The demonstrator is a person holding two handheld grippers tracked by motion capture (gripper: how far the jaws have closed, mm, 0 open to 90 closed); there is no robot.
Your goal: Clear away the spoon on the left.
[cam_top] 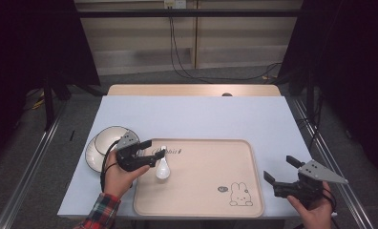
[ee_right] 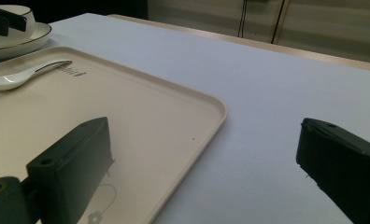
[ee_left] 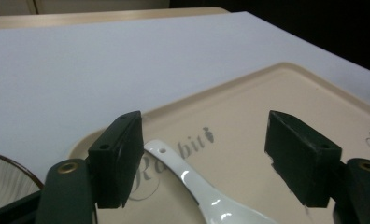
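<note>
High view puts your left tongs [cam_top: 150,151] over the near-left corner of the beige plastic tray with the rabbit print [cam_top: 225,157], and the glossy white ceramic soup spoon [cam_top: 162,168] lies on the tray right beside them. In the left gripper view the spoon [ee_left: 206,198] runs from just inside one jaw out toward the gap, its handle tip with the small hole close to that jaw's inner face. The jaws stand spread and the far one is well clear of the spoon, so nothing is pinched.

Judge the spoon as light, rigid and breakable: glazed ceramic, slick under hard pads, and apt to skid on the smooth tray or chip if it drops. The handle looks like your best hold, across its narrow width near the middle, where the sides run closest to parallel. Avoid the rounded bowl, which would likely squirt out of the pads. Close gently and keep the jaws low so the handle cannot tip.

Your right tongs [cam_top: 282,170] rest spread and empty at the tray's near-right edge, over the pale blue desk [cam_top: 192,114], well apart from the spoon. A white dark-rimmed bowl on its plate [cam_top: 106,143] sits just behind your left tongs.
</note>
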